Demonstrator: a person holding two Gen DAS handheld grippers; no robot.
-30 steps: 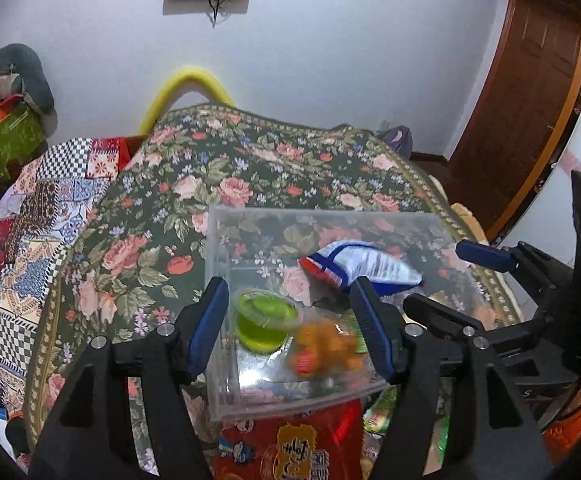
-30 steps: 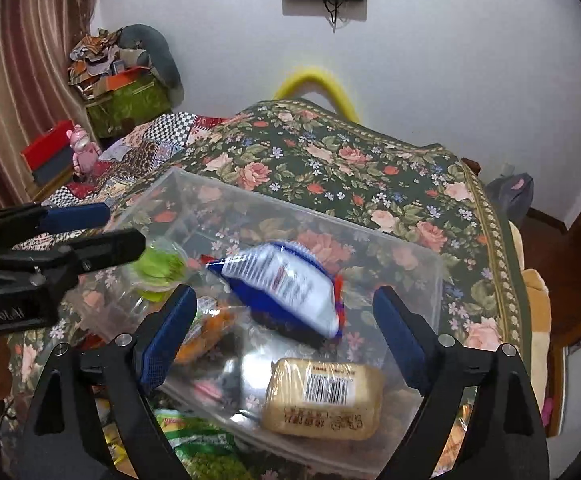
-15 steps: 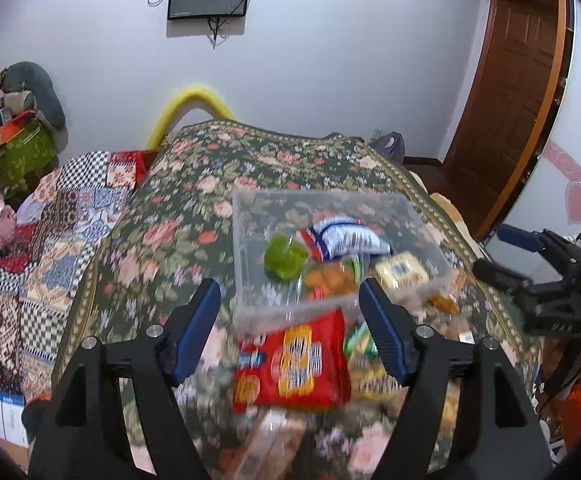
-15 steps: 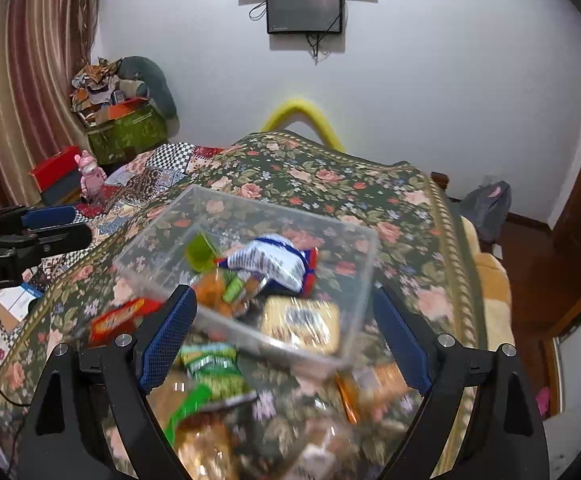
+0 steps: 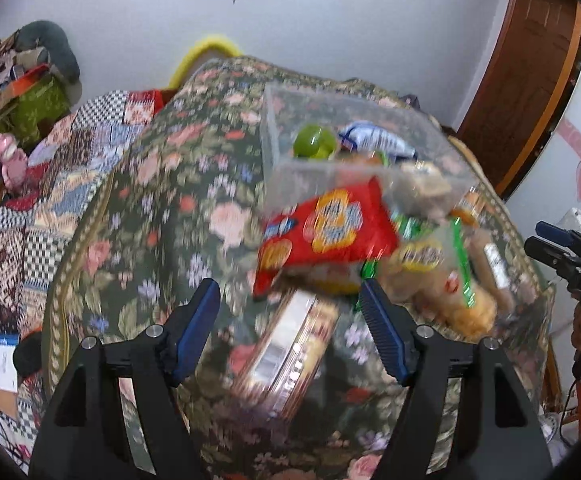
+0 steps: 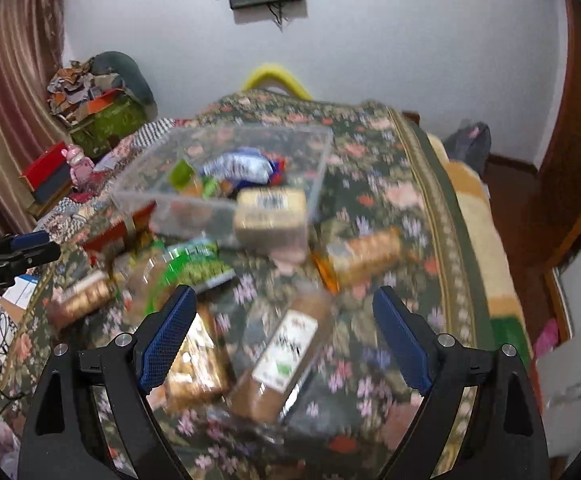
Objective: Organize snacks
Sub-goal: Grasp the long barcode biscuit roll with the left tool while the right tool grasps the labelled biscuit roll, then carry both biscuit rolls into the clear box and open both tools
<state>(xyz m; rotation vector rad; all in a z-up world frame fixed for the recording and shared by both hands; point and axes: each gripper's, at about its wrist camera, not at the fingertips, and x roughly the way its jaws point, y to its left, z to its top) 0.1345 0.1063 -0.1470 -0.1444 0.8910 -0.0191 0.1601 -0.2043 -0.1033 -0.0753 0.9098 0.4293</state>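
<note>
A clear plastic bin [image 5: 286, 160] [image 6: 162, 196] stands on the floral table and holds a green jelly cup [image 5: 314, 142], a blue-white chip bag [image 6: 236, 166] and a tan wrapped cake [image 6: 270, 210]. In front of it lie a red cracker bag [image 5: 330, 232], a long biscuit pack [image 5: 290, 356], a green-labelled bag [image 6: 198, 266] and a brown pack with a white label [image 6: 286, 356]. My left gripper [image 5: 290, 328] is open above the long biscuit pack. My right gripper [image 6: 284, 340] is open above the brown pack. Both are empty.
The floral tablecloth [image 5: 162, 216] covers a table that drops off at left and right. More wrapped snacks [image 6: 362, 256] lie near the right edge. A patchwork bed [image 5: 22, 216] and clutter lie at left, a wooden door [image 5: 530, 92] at right.
Both grippers have pulled back and away from the bin. The loose snacks in front of it have come into view under the fingers. Both stay open.
</note>
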